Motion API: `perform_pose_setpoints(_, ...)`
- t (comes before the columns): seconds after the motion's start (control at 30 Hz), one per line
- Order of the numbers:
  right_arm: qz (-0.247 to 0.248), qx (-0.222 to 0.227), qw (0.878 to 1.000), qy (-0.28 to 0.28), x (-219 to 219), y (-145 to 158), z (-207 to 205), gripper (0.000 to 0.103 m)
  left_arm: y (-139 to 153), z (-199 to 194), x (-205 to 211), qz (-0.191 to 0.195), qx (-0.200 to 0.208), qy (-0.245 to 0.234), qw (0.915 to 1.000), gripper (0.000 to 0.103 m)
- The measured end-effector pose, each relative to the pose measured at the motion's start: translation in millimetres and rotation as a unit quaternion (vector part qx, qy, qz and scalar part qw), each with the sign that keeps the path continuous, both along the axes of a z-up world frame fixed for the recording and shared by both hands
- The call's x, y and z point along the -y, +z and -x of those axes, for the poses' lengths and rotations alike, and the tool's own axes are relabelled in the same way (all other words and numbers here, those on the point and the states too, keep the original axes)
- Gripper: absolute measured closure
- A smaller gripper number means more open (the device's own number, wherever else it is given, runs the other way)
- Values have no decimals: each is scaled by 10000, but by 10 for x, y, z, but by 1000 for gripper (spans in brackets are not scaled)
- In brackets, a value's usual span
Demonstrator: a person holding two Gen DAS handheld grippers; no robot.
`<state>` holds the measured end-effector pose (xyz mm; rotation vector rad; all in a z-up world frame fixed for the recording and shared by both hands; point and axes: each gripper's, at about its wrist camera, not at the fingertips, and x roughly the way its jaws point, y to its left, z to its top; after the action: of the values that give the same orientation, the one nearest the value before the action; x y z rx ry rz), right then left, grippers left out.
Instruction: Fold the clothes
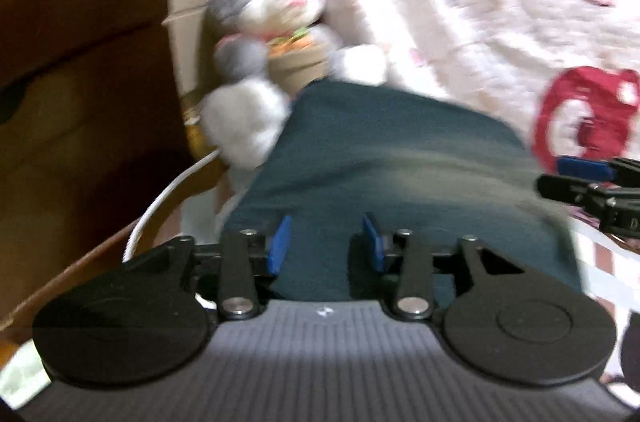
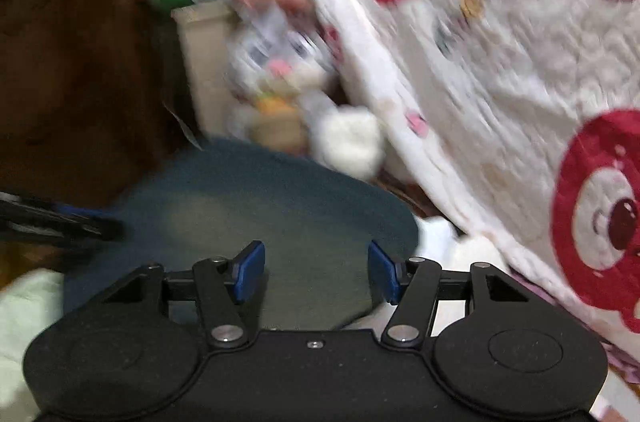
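Ahead of the left gripper (image 1: 326, 246), whose jaws stand apart with nothing between them, the dark teal garment (image 1: 400, 158) lies flat and low, leaving passage over it. Beyond its far edge a grey-and-white plush toy (image 1: 260, 22) blocks the way forward-left, with a white cable (image 1: 160, 202) and a brown wooden panel (image 1: 80, 62) closing the left side. To the right the right gripper (image 2: 316, 270), also spread and holding nothing, sits close by. A white printed quilt (image 2: 500, 82) rises as a wall on its right.
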<state>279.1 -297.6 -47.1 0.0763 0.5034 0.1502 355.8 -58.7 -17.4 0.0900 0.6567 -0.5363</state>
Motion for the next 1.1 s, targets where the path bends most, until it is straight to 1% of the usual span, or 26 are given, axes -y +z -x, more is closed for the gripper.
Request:
perform_pose_setpoints(0.03, 7, 82, 9998, 171, -76, 20, 105, 39, 27, 100, 10, 2, 31, -94, 10000, 59)
perform_pose_setpoints(0.1, 515, 123, 9977, 428, -291, -54, 252, 39, -2, 273, 17, -120, 99, -210, 9997, 54)
perform_pose_setpoints(0.17, 887, 249, 9947, 455, -427, -146, 396, 39, -71, 407, 10, -286, 171, -117, 9994, 52)
perform_pose_setpoints(0.23, 687, 226, 9966, 403, -403, -181, 496, 39, -144, 533, 0, -455, 245, 18, 9987, 50)
perform_pose_setpoints(0.27, 551, 204, 9976, 374, -381, -194, 543, 39, -173, 587, -31, -504, 275, 173, 9982, 45)
perform_pose_setpoints(0.3, 415, 182, 9984, 344, -359, -208, 591, 39, -196, 636, -75, -532, 301, 374, 9974, 37)
perform_pose_setpoints(0.33, 278, 160, 9990, 315, -337, -221, 638, 39, -248, 649, -121, -588, 212, 544, 9966, 35)
perform_pose_setpoints(0.37, 142, 138, 9994, 286, -315, -234, 685, 39, -314, 644, -167, -659, 60, 697, 9954, 34)
perform_pose_setpoints(0.4, 5, 115, 9996, 256, -293, -247, 733, 39, -380, 638, -214, -729, -92, 849, 9937, 37)
perform_pose_setpoints(0.43, -131, 93, 9996, 226, -271, -261, 780, 38, -396, 679, -257, -686, -160, 941, 9931, 37)
perform_pose_setpoints(0.57, -701, 5, 9975, 117, -184, -289, 1014, 39, -356, 941, -421, -275, -254, 1176, 9923, 35)
perform_pose_setpoints(0.63, -1028, 3, 9946, 115, -149, -229, 1252, 39, -242, 1113, -408, -170, -123, 1289, 9914, 33)
perform_pose_setpoints(0.67, -1103, 69, 9938, 136, -142, -177, 1392, 39, -174, 1203, -392, -129, -39, 1344, 9908, 28)
perform_pose_setpoints(0.7, -1104, 115, 9937, 149, -137, -127, 1519, 39, -107, 1293, -375, -87, 45, 1399, 9901, 17)
perform_pose_setpoints(0.77, -1002, 93, 9948, 132, -92, -48, 1701, 39, 28, 1474, -342, -4, 214, 1509, 9883, 9)
perform_pose_setpoints(0.83, -893, 53, 9960, 70, -24, 0, 1823, 38, 154, 1666, -219, -128, 310, 1512, 9879, 7)
perform_pose_setpoints(0.9, -922, -59, 9957, -35, 66, 16, 1892, 38, 259, 1857, -78, -310, 371, 1491, 9876, 2)
perform_pose_setpoints(0.97, -894, -149, 9958, -98, 113, 31, 1980, 37, 322, 2041, 59, -522, 389, 1466, 9870, 0)
perform_pose_setpoints(1.03, -732, -195, 9970, -153, 99, 54, 2101, 37, 339, 2230, 179, -628, 342, 1379, 9879, 0)
perform_pose_setpoints(1.1, -684, -188, 9974, -150, 65, 71, 2255, 37, 329, 2398, 282, -700, 232, 1300, 9888, 0)
